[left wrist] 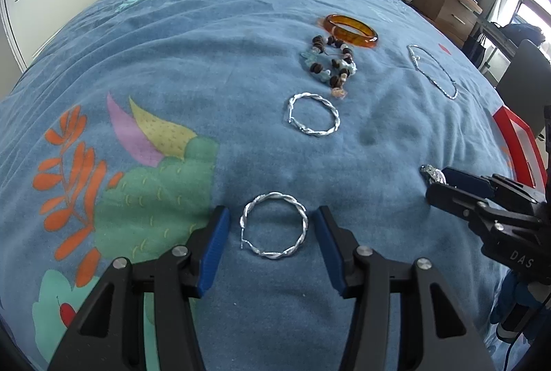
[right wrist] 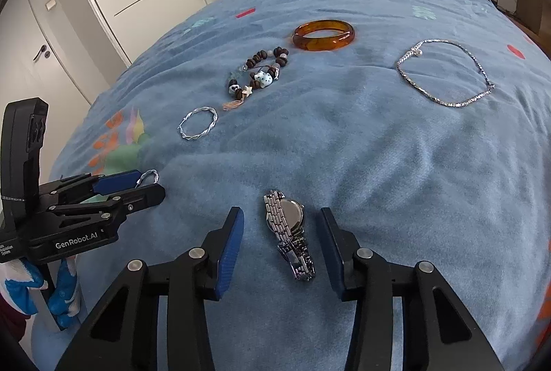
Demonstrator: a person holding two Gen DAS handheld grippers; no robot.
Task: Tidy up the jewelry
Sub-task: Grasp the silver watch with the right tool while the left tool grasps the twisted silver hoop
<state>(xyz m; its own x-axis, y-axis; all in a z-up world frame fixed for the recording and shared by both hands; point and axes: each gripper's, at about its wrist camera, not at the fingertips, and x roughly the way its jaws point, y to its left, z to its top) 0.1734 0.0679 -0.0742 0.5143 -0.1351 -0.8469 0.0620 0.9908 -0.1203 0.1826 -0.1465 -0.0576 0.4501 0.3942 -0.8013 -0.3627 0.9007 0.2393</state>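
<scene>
Six pieces are out on the bed [left wrist: 206, 61], nothing sorted yet as far as I can tell. Left hand-held gripper [left wrist: 272, 226] sits wide around the near hoop [left wrist: 273, 224], pads not touching it. Right hand-held gripper [right wrist: 280, 233] straddles the watch [right wrist: 289, 230], jaws apart, nothing gripped. Further back: second hoop [left wrist: 313, 114], beaded bracelet [left wrist: 330, 63], amber bangle [left wrist: 351, 28] and chain [right wrist: 447, 71]. Red box [left wrist: 516, 144] at the right edge is probably where stuff goes. Basically all left to do.

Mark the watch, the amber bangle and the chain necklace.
watch [right wrist: 292, 216]: right wrist view, case back.
amber bangle [right wrist: 323, 42]: right wrist view, near rim.
chain necklace [right wrist: 444, 102]: right wrist view, near strand.
</scene>
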